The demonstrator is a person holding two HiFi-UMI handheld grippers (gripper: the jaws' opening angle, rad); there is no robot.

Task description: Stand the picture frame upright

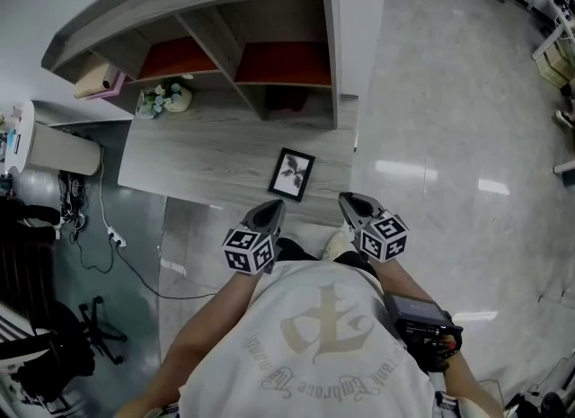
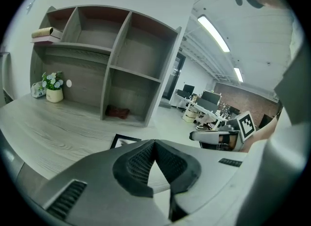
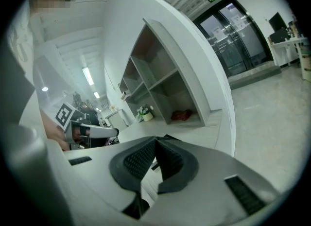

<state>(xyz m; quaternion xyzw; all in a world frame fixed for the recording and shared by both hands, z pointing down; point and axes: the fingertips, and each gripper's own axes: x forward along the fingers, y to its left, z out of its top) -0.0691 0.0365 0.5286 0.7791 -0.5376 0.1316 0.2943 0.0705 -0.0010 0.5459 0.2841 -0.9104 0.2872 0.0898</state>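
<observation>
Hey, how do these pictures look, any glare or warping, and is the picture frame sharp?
Head view: sharp; the picture frame lies on the desk, and lights glare off the glossy floor. Left gripper view: fisheye, dark corners, the shelf unit bows, the ceiling light burns bright. Right gripper view: same warping, shelf unit curved, dark corners again.

A grey wood-grain desk (image 1: 198, 164) carries an open shelf unit (image 1: 225, 21). The floor (image 1: 449, 120) is pale and glossy. Strip lights (image 2: 214, 33) line the ceiling. Glass doors (image 3: 238, 30) stand beyond.
</observation>
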